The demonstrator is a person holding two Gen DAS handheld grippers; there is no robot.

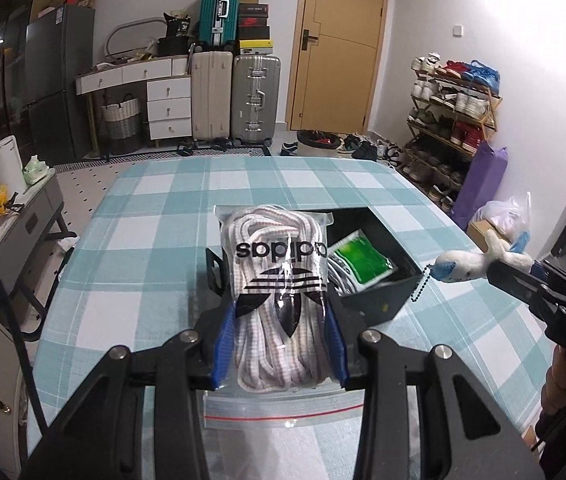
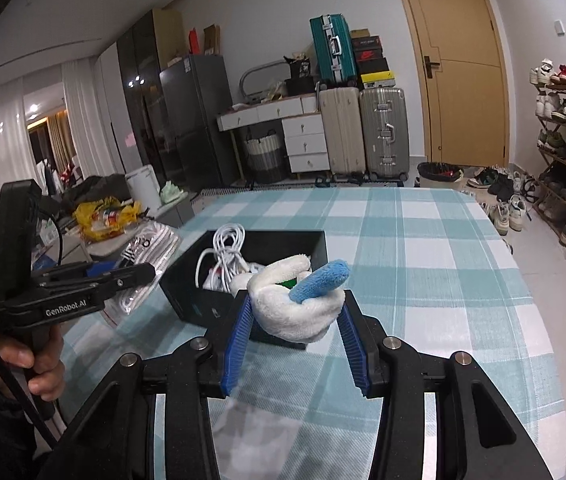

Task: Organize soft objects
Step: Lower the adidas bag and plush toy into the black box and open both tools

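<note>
Left wrist view: left tongs [image 1: 281, 312] clamped on a zip bag of white laces [image 1: 279, 280], blue pads pressing both sides, bag held above the checked bench [image 1: 155, 216]. Just beyond the bag sits the black box [image 1: 379, 300]; only this view shows the green packet [image 1: 363, 262] inside it. Right tongs [image 1: 495, 270] come in from the right, gripping a white plush toy [image 1: 463, 266] with a bead chain [image 1: 423, 284] hanging.

Right wrist view: right tongs [image 2: 295, 312] narrowed on the plush toy [image 2: 295, 304], its blue part [image 2: 321, 280] sticking up. Box [image 2: 203, 280] just ahead, white cable [image 2: 223, 256] coiled inside, seen clearly only here. Left tongs [image 2: 135, 274] to the left, a hand [image 2: 39, 360] on the grip.
</note>
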